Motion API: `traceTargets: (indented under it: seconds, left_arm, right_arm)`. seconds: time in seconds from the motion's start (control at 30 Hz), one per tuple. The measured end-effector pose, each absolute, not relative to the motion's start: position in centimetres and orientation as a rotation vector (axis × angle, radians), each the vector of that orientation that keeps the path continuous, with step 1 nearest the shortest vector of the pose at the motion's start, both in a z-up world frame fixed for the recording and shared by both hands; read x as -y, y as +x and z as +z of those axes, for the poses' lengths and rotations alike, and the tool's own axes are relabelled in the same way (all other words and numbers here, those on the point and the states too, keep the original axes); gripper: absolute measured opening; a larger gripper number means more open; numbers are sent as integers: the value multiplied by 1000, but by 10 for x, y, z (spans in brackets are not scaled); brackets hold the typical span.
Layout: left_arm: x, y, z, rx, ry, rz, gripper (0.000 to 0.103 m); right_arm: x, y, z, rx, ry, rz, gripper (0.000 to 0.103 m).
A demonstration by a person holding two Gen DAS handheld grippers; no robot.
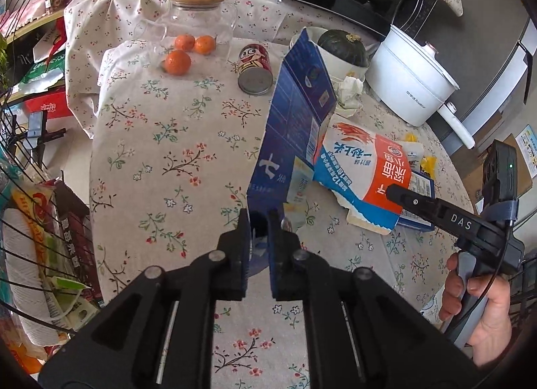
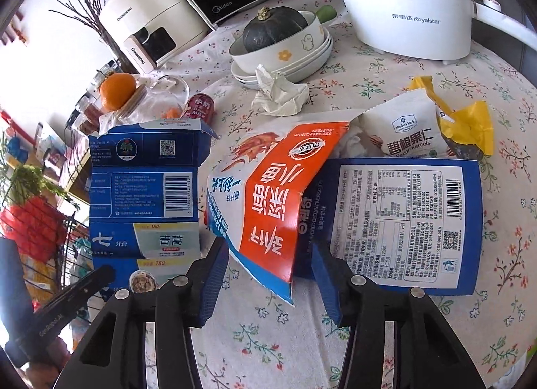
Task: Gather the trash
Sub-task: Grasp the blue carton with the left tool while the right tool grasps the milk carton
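Torn cartons and wrappers on a flowered cloth, a gripper on each side.

The left gripper (image 1: 259,221) has its fingers nearly closed on the bottom edge of a tall blue toothpaste carton (image 1: 288,127), flattened glossy card standing upright straight ahead of them. The right gripper (image 2: 270,264), held in a bare hand (image 1: 483,315), has its fingers about half open, straddling the torn lower corner of an orange, white and blue food carton (image 2: 268,204); I cannot tell whether the pads press on it. That carton leans across a flat blue biscuit box (image 2: 402,221) beside the right finger. Beyond the fingers lie a white pecan packet (image 2: 407,135), a yellow foil wrapper (image 2: 470,123) and a crumpled tissue (image 2: 280,95) on the table (image 1: 188,167).
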State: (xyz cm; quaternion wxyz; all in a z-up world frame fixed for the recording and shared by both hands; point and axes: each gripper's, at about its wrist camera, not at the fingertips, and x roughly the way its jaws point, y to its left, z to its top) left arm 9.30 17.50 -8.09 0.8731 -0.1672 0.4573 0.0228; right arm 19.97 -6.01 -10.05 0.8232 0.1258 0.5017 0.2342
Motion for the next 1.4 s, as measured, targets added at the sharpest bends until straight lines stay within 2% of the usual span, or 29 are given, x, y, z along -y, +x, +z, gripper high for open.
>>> traceTargets:
  seconds: [0.13,0.33,0.73,1.4]
  left_arm:
    - [-172,95,-83,-961,-366,36,10]
    - [-158,90,-65,-899,-373,-25,1]
    - [-142,79,-40,-837,-356,-75,1]
    - [-72,68,-6,-752,-326,-228,1]
  right_arm:
    - [61,206,-107,-1083,332,529,16]
    - [60,194,-80,-1026,337,585,4]
    - [110,158,-19,-922,280,572,3]
    - [237,115,17,-843,276,424,3]
